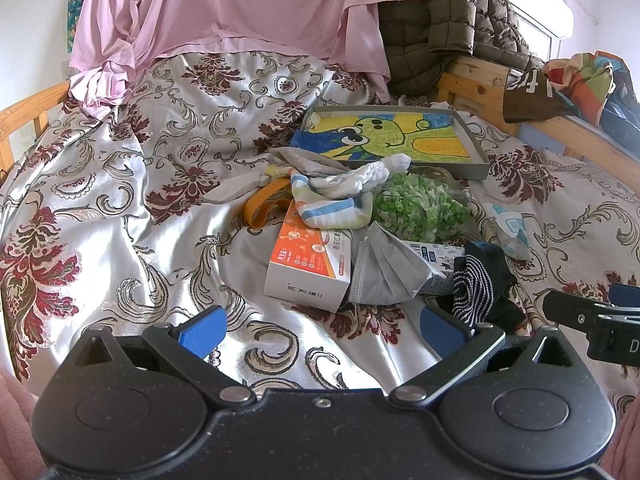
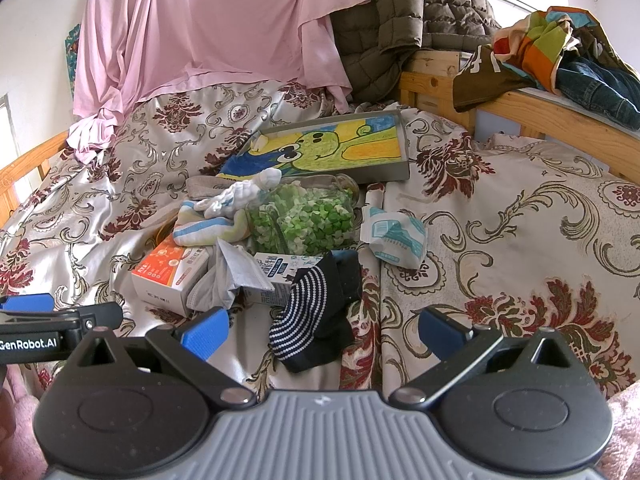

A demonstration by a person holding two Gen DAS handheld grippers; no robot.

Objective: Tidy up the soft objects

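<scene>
A pile of small things lies on the floral bedspread (image 1: 120, 208). A dark navy striped sock (image 2: 316, 316) lies nearest, between the open fingers of my right gripper (image 2: 322, 332); it also shows in the left wrist view (image 1: 478, 284). Behind it lie a grey face mask (image 1: 384, 268), a pastel striped sock (image 1: 328, 208), a white sock (image 1: 360, 176) and a grey sock (image 1: 308, 158). My left gripper (image 1: 322, 330) is open and empty over bare bedspread, left of the navy sock.
An orange-and-white box (image 1: 310, 264), a jar of green bits (image 2: 304, 220), a milk carton (image 2: 272, 276), a white packet (image 2: 394, 236) and a framed drawing (image 1: 400, 136) sit in the pile. Pink sheet (image 2: 208, 28), quilted jacket (image 2: 400, 12) and wooden rail (image 2: 560, 120) stand behind.
</scene>
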